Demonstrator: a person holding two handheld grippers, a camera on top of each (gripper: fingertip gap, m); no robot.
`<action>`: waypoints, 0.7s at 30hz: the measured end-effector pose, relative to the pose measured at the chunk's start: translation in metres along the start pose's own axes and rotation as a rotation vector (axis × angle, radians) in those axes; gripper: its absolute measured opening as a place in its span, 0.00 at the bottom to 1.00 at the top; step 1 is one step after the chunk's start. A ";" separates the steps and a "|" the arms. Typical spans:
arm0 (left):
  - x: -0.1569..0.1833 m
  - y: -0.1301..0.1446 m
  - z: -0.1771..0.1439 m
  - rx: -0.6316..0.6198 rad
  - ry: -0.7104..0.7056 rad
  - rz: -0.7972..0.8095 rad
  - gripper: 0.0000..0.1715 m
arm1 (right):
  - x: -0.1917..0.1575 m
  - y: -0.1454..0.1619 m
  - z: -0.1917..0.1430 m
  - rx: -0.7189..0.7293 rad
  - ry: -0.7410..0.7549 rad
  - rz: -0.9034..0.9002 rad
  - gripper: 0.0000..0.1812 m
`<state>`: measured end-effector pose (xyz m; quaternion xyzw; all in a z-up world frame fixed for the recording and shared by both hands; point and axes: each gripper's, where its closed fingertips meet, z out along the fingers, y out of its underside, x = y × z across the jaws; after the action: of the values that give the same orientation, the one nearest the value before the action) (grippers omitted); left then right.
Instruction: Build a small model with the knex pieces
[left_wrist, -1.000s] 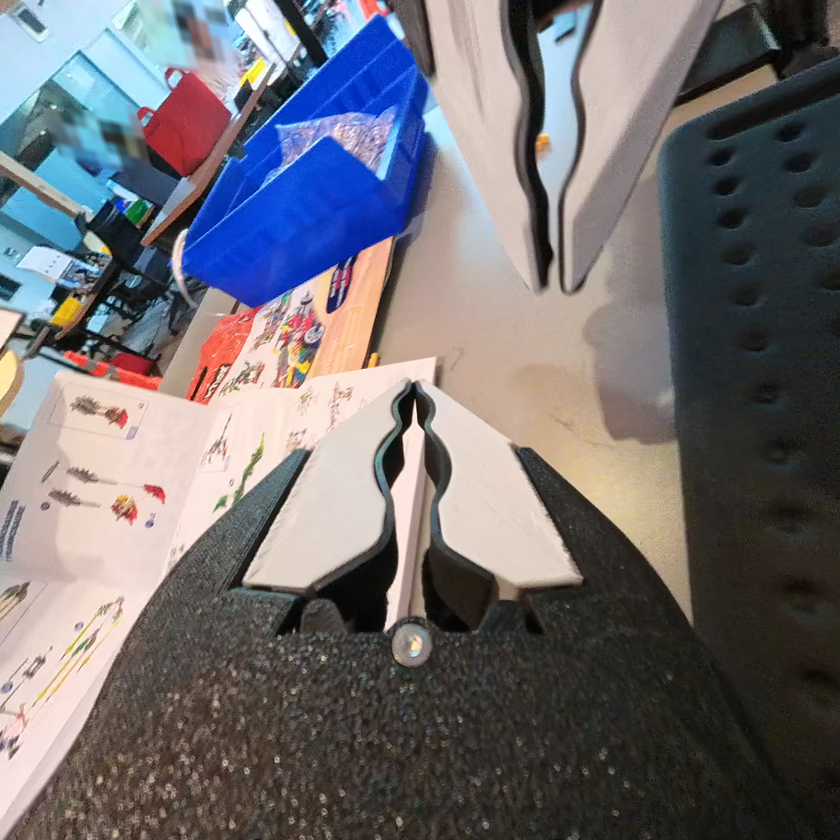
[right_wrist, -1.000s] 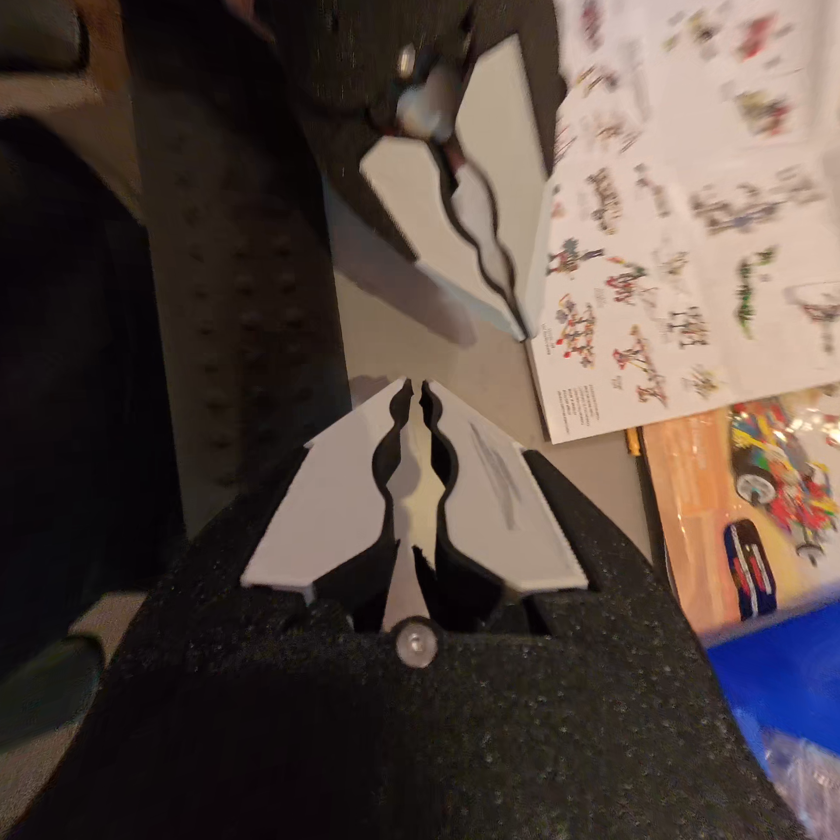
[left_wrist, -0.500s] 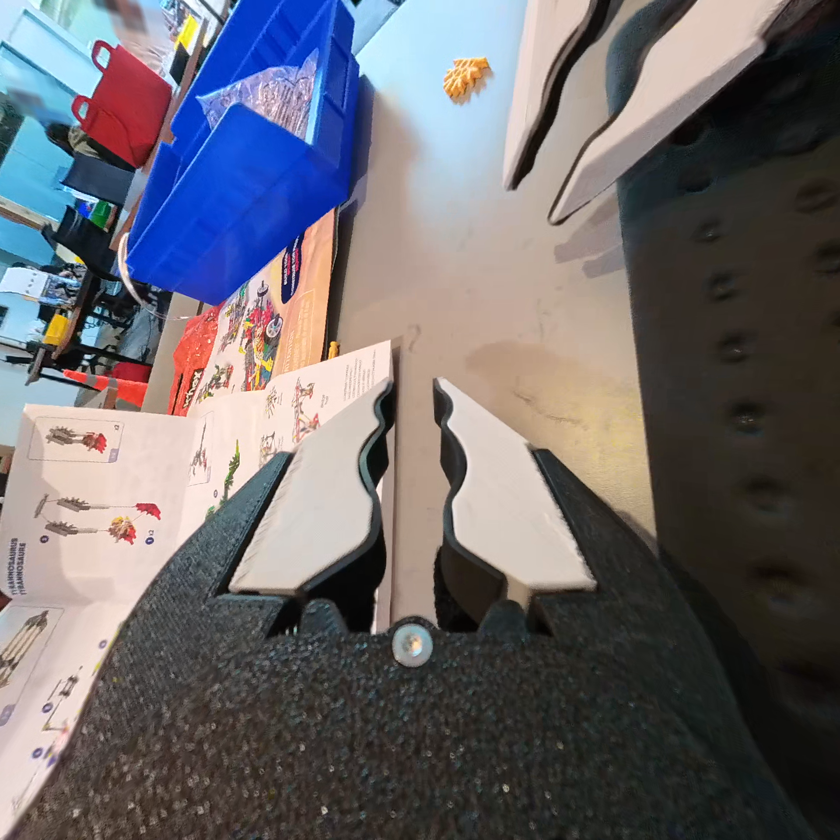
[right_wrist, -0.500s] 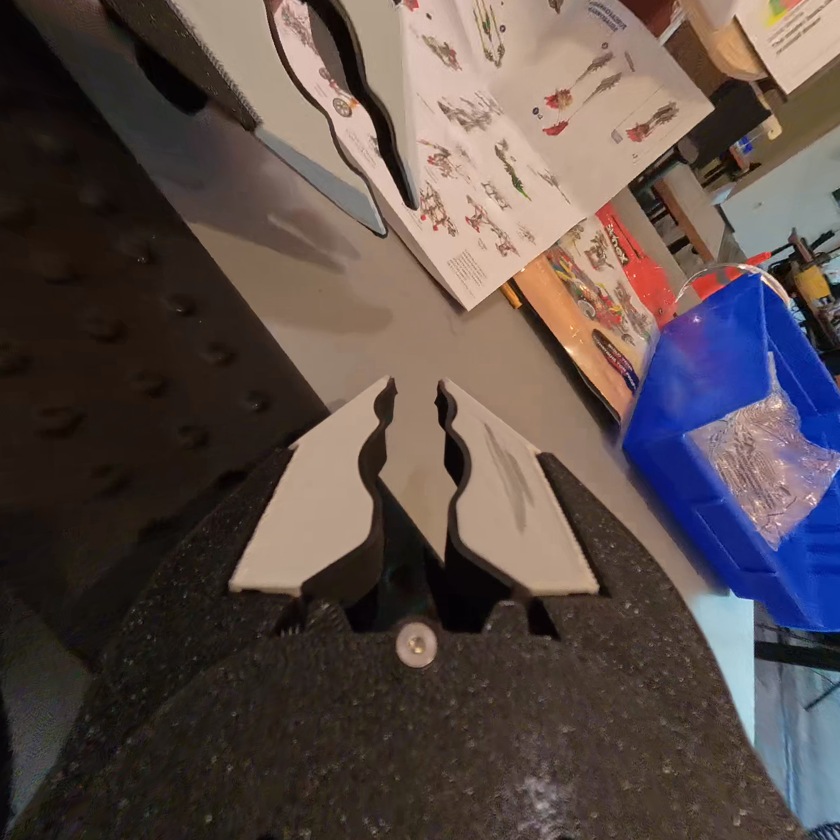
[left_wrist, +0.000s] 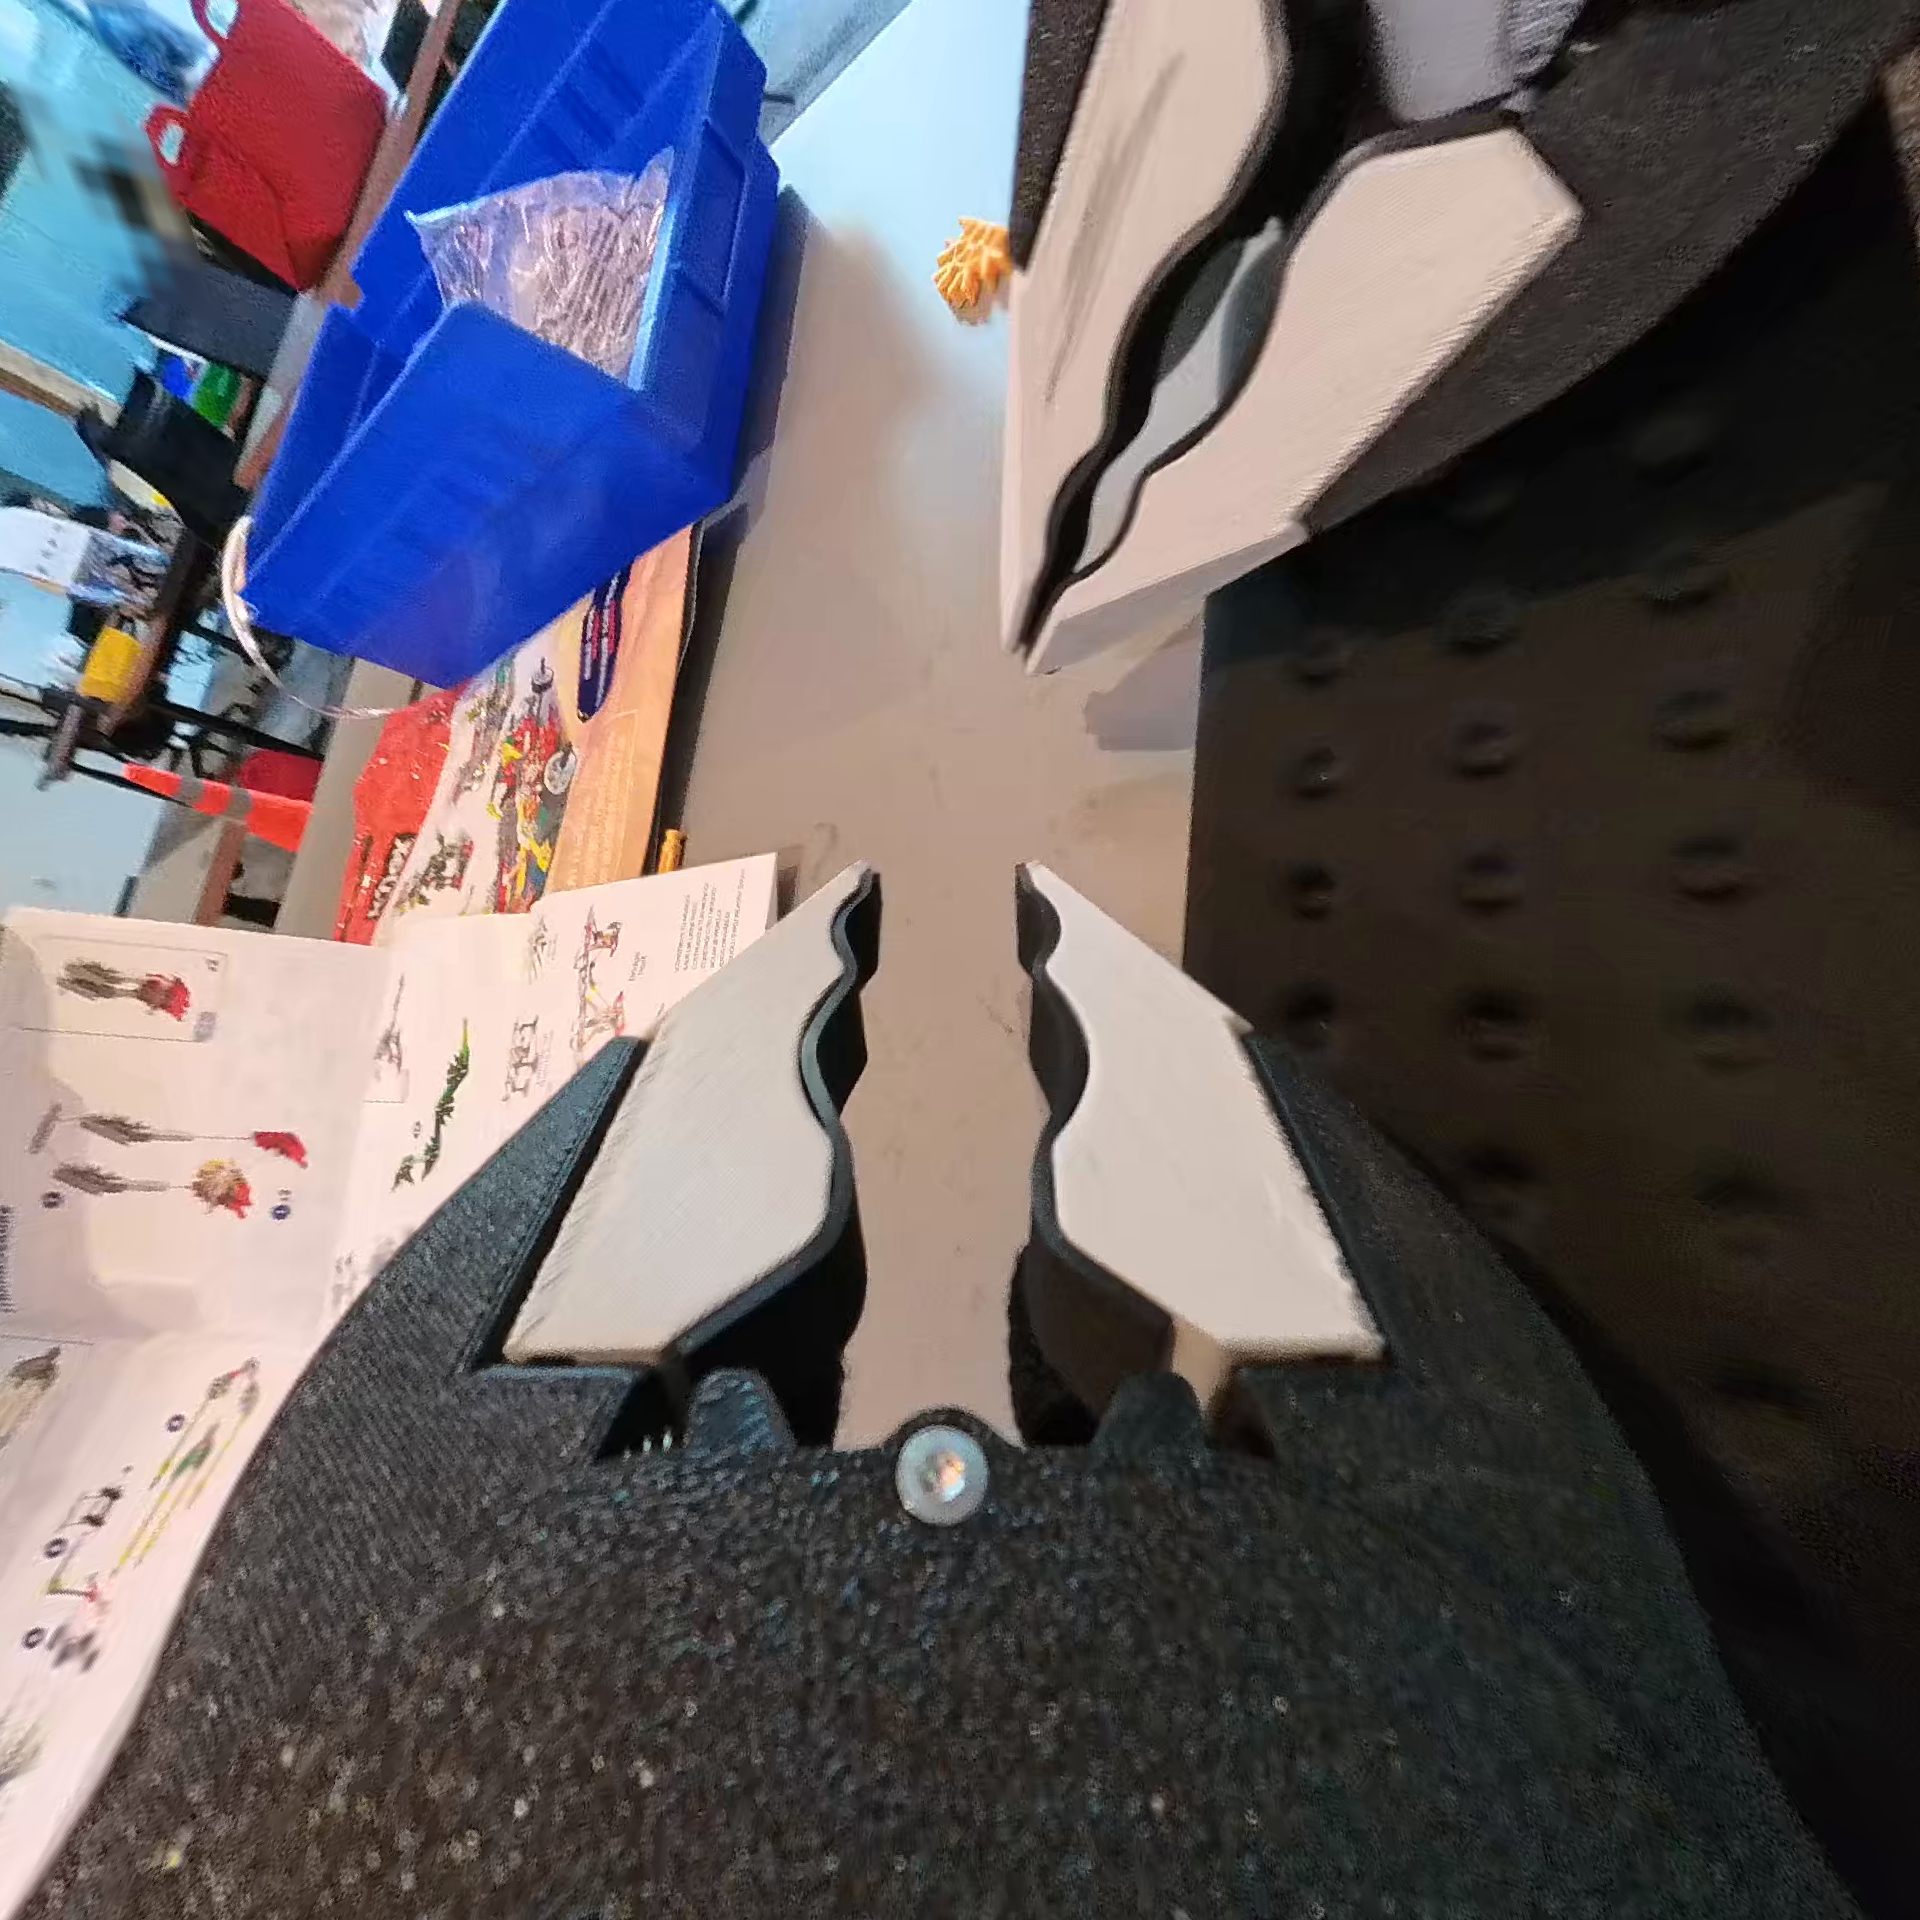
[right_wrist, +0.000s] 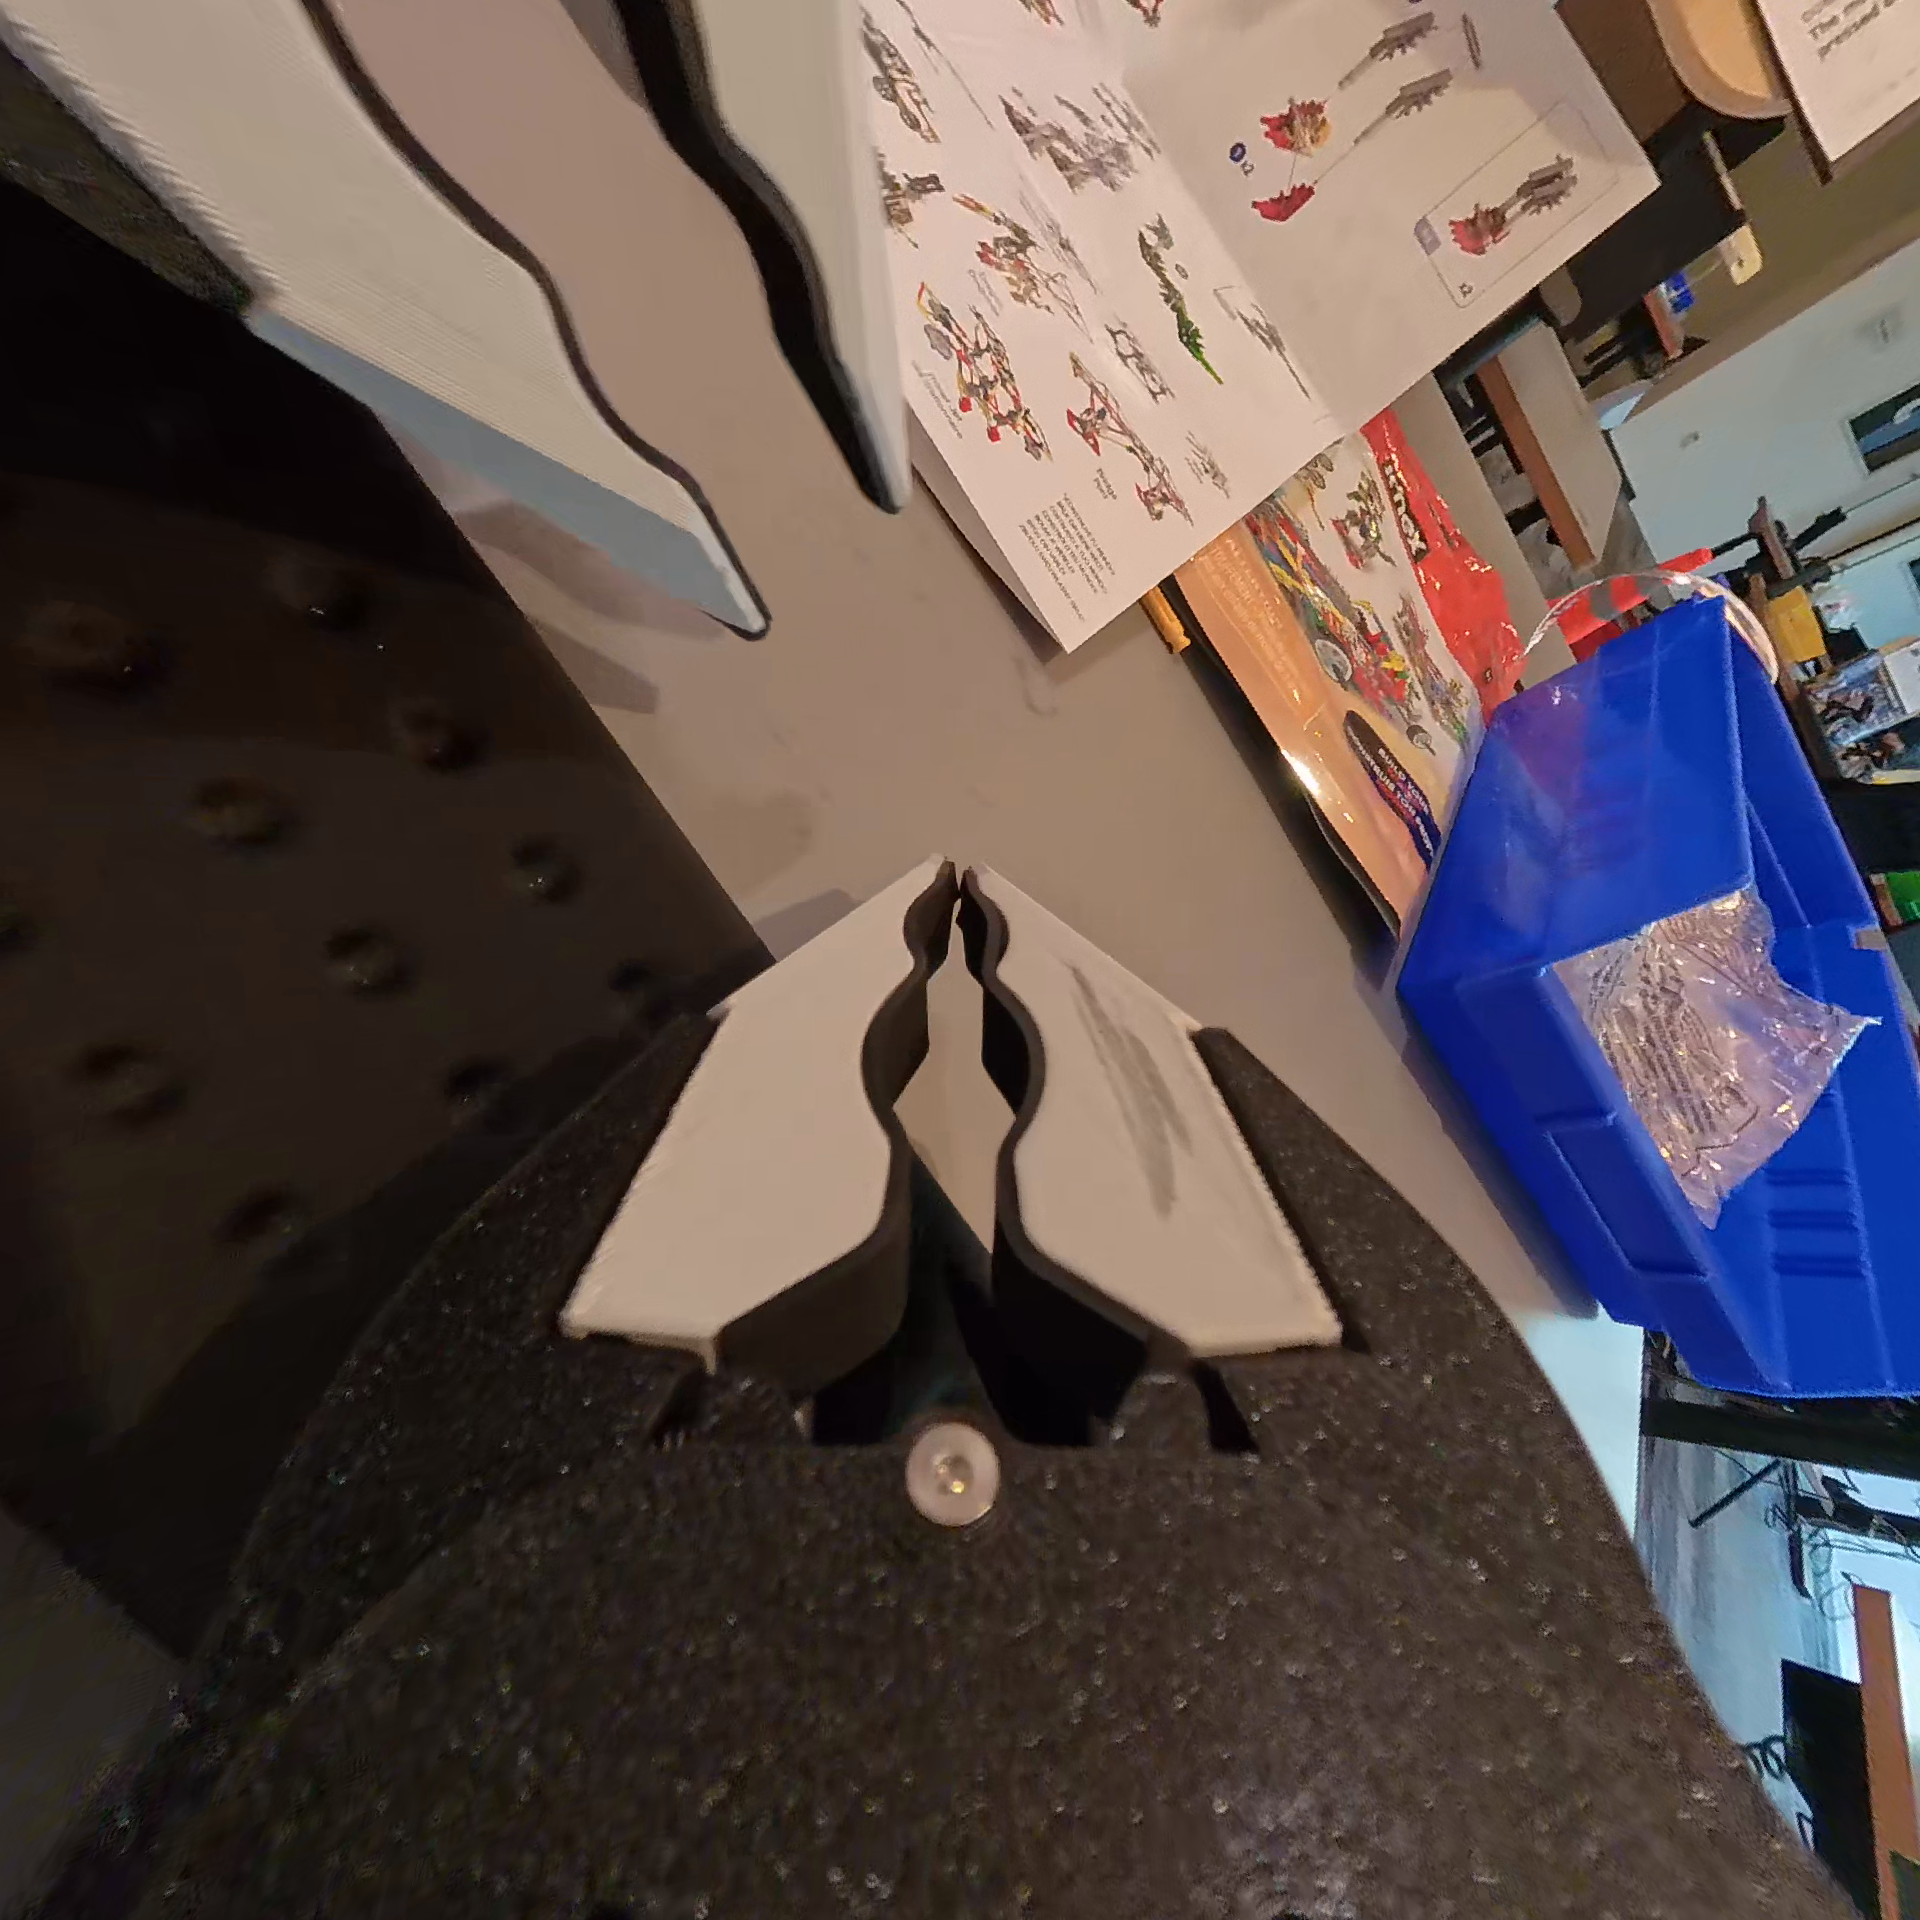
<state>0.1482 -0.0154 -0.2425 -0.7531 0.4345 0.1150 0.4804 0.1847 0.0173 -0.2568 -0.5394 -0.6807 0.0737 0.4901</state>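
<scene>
Over a grey table (left_wrist: 914, 644) the left gripper (left_wrist: 945, 894) hangs with its fingers spread and nothing between them — only bare tabletop shows in the gap. Its left finger (left_wrist: 717, 1132) lies just beside the corner of an unfolded instruction sheet (left_wrist: 260, 1060), though whether it touches the paper cannot be told. Opposite it the right gripper (right_wrist: 956, 883) has its tips pressed together and carries nothing; it is nearest a black studded mat (right_wrist: 260, 831) that borders the table on its left. Beyond the sheet lies a printed toy box (right_wrist: 1351, 665), flat on the table, and past that a blue bin (right_wrist: 1662, 1091) holding a clear plastic bag (right_wrist: 1704, 1049). Farther off, a small orange leaf-shaped piece (left_wrist: 971, 260) rests on the table near the right gripper's body — a red bag (left_wrist: 281, 156) stands in the background
</scene>
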 end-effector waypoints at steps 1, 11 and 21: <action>-0.002 0.001 0.003 -0.003 0.008 -0.020 0.14 | -0.001 0.001 0.000 -0.003 -0.015 -0.001 0.01; -0.037 0.020 0.024 -0.041 -0.042 -0.265 0.14 | -0.011 0.002 -0.005 0.054 -0.160 0.063 0.01; -0.039 0.040 0.039 -0.155 -0.103 -0.175 0.14 | -0.015 -0.002 -0.014 0.130 -0.281 0.113 0.01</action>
<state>0.1042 0.0311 -0.2644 -0.8161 0.3315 0.1445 0.4508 0.1928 -0.0021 -0.2569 -0.5285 -0.7049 0.2197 0.4190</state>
